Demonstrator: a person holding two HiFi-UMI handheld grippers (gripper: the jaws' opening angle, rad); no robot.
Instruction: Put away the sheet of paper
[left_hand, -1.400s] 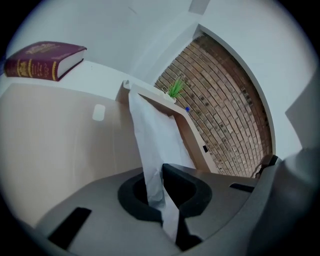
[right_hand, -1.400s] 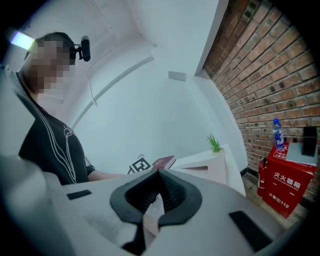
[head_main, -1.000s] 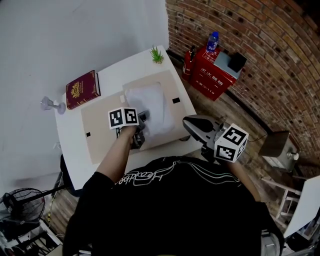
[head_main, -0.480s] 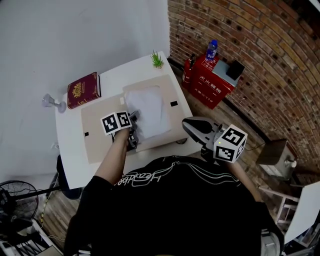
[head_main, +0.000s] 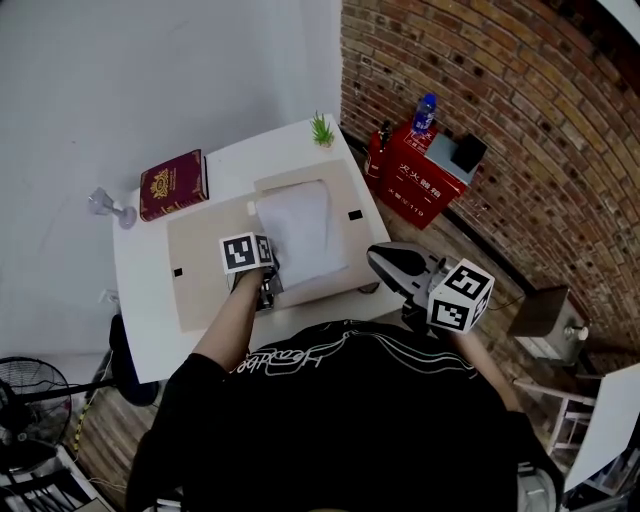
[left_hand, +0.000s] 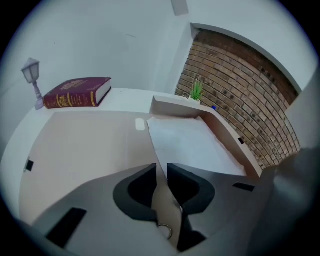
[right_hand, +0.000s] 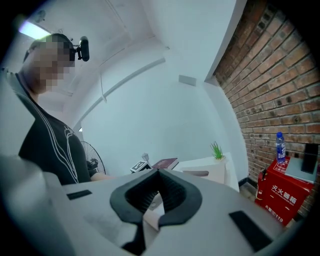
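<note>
The white sheet of paper (head_main: 298, 228) (left_hand: 192, 142) lies on the right half of an open beige folder (head_main: 205, 262) (left_hand: 85, 145) on the white table (head_main: 140, 310). My left gripper (head_main: 266, 290) (left_hand: 159, 168) is at the folder's front edge, by its middle crease. Its jaws are closing and a narrow gap still shows, with a thin beige edge of the folder standing in it against the right jaw. Off the table's right side, my right gripper (head_main: 376, 256) (right_hand: 158, 173) hangs in the air, shut and with nothing in it.
A dark red book (head_main: 175, 185) (left_hand: 77, 92) and a small lamp figurine (head_main: 105, 205) (left_hand: 32, 75) sit at the table's far left. A small green plant (head_main: 321, 130) (left_hand: 196, 90) stands at the far right corner. A red box (head_main: 420, 170) stands by the brick wall.
My left gripper has drawn back from the paper's near left corner to the folder's front edge. The right gripper has stayed beside the table.
</note>
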